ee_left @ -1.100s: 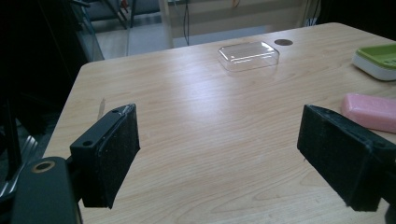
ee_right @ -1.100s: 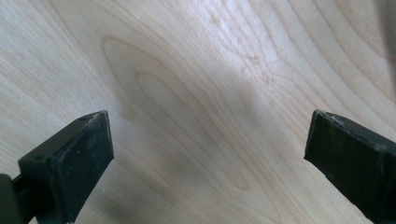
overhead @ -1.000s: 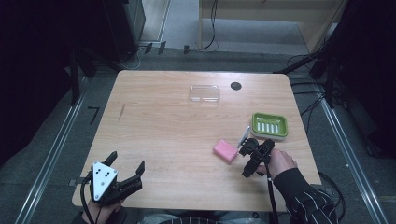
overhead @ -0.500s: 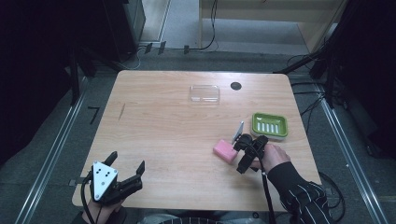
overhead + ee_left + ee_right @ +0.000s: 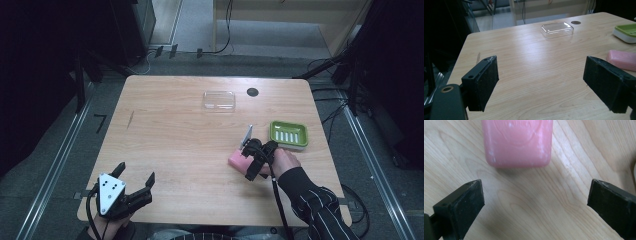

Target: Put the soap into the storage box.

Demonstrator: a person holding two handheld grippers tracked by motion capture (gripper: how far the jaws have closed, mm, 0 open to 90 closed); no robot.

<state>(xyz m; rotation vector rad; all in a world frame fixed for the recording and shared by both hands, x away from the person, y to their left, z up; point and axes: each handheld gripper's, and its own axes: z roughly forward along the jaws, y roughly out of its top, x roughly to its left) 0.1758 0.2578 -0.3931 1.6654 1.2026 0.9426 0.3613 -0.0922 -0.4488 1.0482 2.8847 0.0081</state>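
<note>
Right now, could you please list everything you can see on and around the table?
soap bar: one, pink, flat on the table right of centre
soap dish: one, green, near the right edge
clear lid: one, transparent, far side
table: one, light wood
left hand-held gripper: one, black, jaws apart, near left corner
right hand-held gripper: one, black, jaws apart, just short of the soap bar
striped sleeve: one, dark, right arm

Pink rectangular soap bar (image 5: 517,142): embossed lettering at the top centre of the right gripper view, too blurred and cropped to read.
Everything else: no readable text, numbers or signs.
</note>
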